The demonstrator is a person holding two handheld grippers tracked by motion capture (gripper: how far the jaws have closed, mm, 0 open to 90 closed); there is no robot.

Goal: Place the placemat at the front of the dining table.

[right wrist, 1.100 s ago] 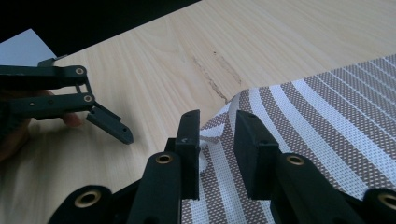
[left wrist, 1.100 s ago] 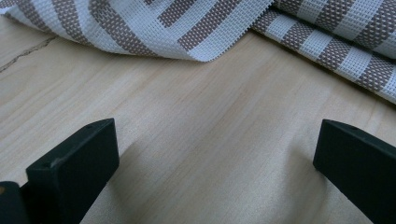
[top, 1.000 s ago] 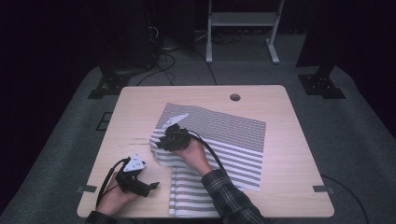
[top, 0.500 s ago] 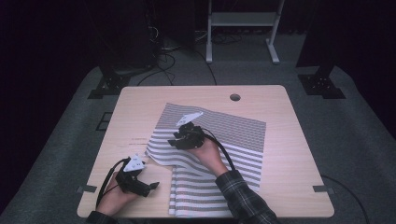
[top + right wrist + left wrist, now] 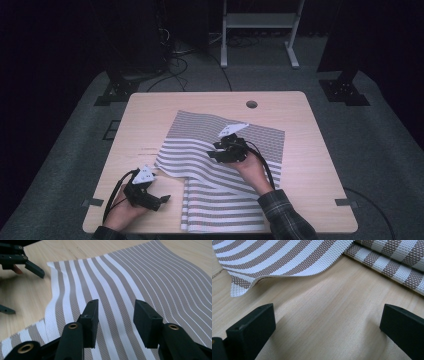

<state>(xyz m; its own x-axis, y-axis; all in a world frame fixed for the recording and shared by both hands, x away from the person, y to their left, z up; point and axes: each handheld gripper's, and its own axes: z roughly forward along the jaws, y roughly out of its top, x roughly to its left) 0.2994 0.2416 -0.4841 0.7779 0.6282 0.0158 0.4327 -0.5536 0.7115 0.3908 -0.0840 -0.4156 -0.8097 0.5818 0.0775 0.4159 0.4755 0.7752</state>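
Worktop of pale wood with rounded corners carries a striped cloth spread over its middle and near half; bare wood runs along the far edge at 12 o'clock, down the whole 3 o'clock side and across the 9 o'clock side. The cloth's near edge lies close to the worktop's near edge at 6 o'clock, with little free margin there. A small round hole sits in the wood near the far edge, well apart from the cloth.

The cloth is a woven mesh in grey-brown and white stripes: fine, close stripes on the far part, broad ones on the nearer part. One layer is folded over, so a corner points toward 8 o'clock and lifts slightly off the wood, as the left gripper view shows. The surface ripples rather than lying flat.

The left gripper rests low over bare wood at 7 o'clock, just beside the cloth's folded corner, its fingers wide apart with nothing between them. The right gripper hovers over the middle of the cloth, its fingers apart above the stripes and gripping nothing; a plaid sleeve comes in from 5 o'clock.

Around the worktop lies grey carpet. Beyond 12 o'clock stand a white metal frame and dark stands with loose cables on the floor, all clear of the worktop
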